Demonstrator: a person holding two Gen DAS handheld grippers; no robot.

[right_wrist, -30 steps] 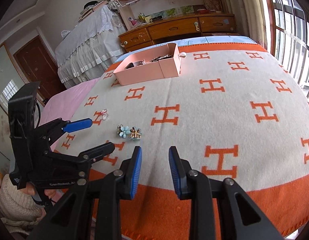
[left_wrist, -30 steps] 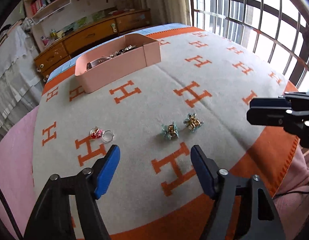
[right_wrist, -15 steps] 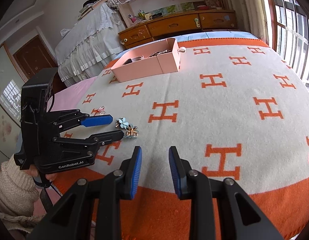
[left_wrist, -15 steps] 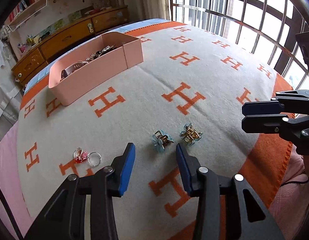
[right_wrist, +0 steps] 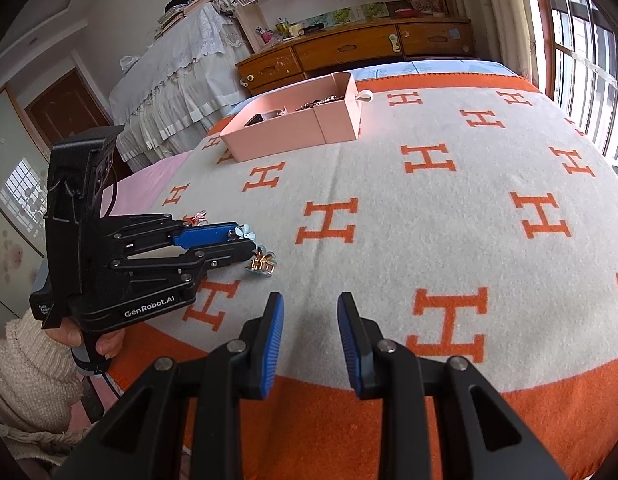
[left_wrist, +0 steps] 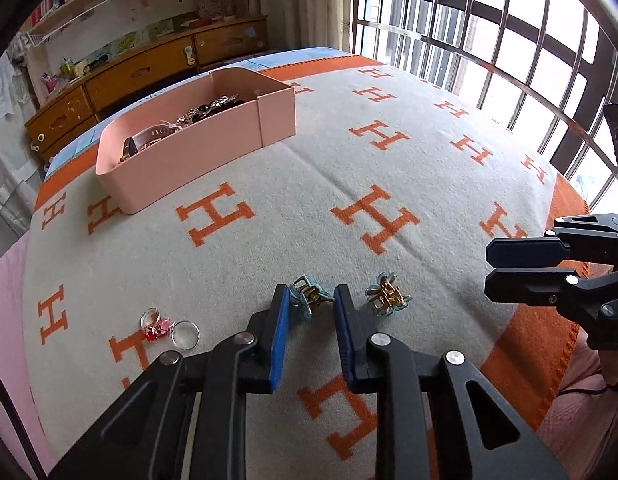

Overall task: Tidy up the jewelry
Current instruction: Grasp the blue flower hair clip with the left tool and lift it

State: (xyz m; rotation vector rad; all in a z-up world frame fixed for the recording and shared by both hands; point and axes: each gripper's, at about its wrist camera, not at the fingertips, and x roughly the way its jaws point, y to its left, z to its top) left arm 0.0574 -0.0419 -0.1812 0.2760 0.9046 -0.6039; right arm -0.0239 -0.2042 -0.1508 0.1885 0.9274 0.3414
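My left gripper (left_wrist: 309, 300) has its blue fingers on either side of a light-blue flower hair clip (left_wrist: 309, 303) on the blanket, narrowly apart around it; it also shows in the right wrist view (right_wrist: 245, 242). A second gold-and-blue clip (left_wrist: 386, 299) lies just right of it (right_wrist: 262, 264). Two rings with a red charm (left_wrist: 169, 329) lie to the left. The pink jewelry box (left_wrist: 197, 148) with several pieces inside sits far back. My right gripper (right_wrist: 310, 312) is open and empty, hovering near the blanket's front orange border.
The bed is covered by a cream blanket with orange H marks (left_wrist: 373, 216). A wooden dresser (right_wrist: 349, 54) stands behind the bed. Barred windows (left_wrist: 509, 52) run along the right. A pink sheet edge (left_wrist: 5, 320) shows at left.
My left gripper moved forward and down to the light-blue clip and its fingers narrowed around it. The right gripper stayed about where it was, still open.
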